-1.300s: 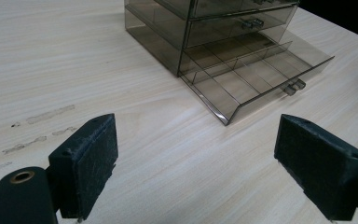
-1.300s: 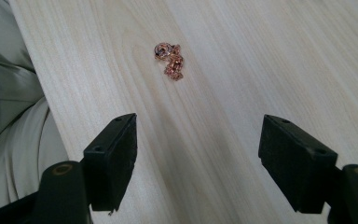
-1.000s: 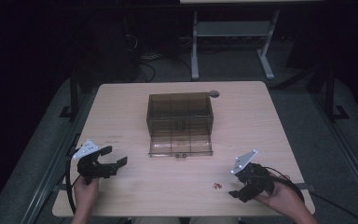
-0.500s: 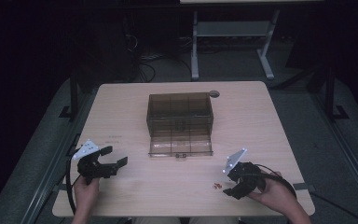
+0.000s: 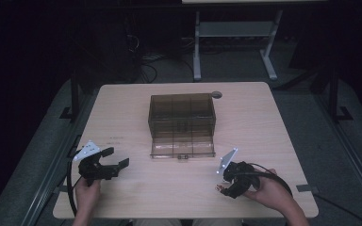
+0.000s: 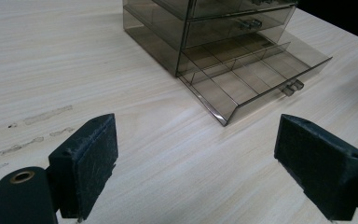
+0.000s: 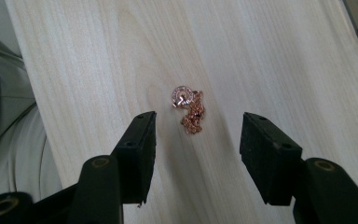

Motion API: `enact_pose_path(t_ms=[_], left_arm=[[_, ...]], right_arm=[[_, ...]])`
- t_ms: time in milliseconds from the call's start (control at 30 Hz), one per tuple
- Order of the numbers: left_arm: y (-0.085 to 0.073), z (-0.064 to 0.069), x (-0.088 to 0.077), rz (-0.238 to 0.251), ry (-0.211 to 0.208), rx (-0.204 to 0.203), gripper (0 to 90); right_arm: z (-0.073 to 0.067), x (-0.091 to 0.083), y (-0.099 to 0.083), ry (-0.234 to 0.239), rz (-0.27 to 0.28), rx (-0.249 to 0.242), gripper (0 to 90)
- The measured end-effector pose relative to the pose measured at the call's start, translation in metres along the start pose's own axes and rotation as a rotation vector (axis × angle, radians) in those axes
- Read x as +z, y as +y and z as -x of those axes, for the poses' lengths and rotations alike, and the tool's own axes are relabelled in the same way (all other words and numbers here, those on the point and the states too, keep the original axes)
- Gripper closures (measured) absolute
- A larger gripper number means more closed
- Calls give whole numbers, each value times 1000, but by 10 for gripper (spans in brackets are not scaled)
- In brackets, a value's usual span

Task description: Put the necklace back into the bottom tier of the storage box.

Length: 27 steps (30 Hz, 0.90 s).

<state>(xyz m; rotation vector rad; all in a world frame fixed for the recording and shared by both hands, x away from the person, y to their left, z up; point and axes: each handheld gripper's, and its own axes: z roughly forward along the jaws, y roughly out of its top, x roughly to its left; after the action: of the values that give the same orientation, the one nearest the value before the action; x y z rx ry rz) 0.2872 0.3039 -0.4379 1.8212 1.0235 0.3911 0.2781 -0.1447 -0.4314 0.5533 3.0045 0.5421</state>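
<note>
A smoky see-through drawer box (image 5: pixel 181 115) stands mid-table with its bottom drawer (image 5: pixel 183 149) pulled out toward me. The left gripper view has the same box (image 6: pixel 214 28) and the empty, divided drawer (image 6: pixel 256 74) ahead. My left gripper (image 5: pixel 117 157) rests at the front left, open (image 6: pixel 196 135), with nothing between its jaws. A small rose-gold chain with a ring pendant (image 7: pixel 190 108) lies bunched on the wood near the front right edge. My right gripper (image 5: pixel 224 184) hovers over it, open (image 7: pixel 198 126), with the chain lying just beyond the gap between its jaws.
The table (image 5: pixel 264 122) has a round cable grommet (image 5: pixel 216 94) behind the box. Faint scuff marks (image 6: pixel 42 116) run along the wood at the left. The table's front edge (image 7: pixel 37 93) lies close beside the chain. A white desk frame (image 5: pixel 235 28) stands on the floor beyond.
My right gripper has moved left and tipped down over the chain. The left gripper and the box have stayed where they were.
</note>
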Motion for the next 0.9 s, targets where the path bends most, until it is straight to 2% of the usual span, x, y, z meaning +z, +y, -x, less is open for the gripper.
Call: enact_pose_path(t_ms=[367, 500, 900], left_arm=[[0, 0, 0, 0, -1, 0, 129], [0, 0, 0, 2, 0, 0, 129], [0, 0, -1, 5, -1, -3, 129]], right_arm=[[0, 5, 13, 9, -28, -25, 552], [-1, 9, 16, 5, -55, -41, 588], [-1, 15, 21, 7, -95, -47, 686]])
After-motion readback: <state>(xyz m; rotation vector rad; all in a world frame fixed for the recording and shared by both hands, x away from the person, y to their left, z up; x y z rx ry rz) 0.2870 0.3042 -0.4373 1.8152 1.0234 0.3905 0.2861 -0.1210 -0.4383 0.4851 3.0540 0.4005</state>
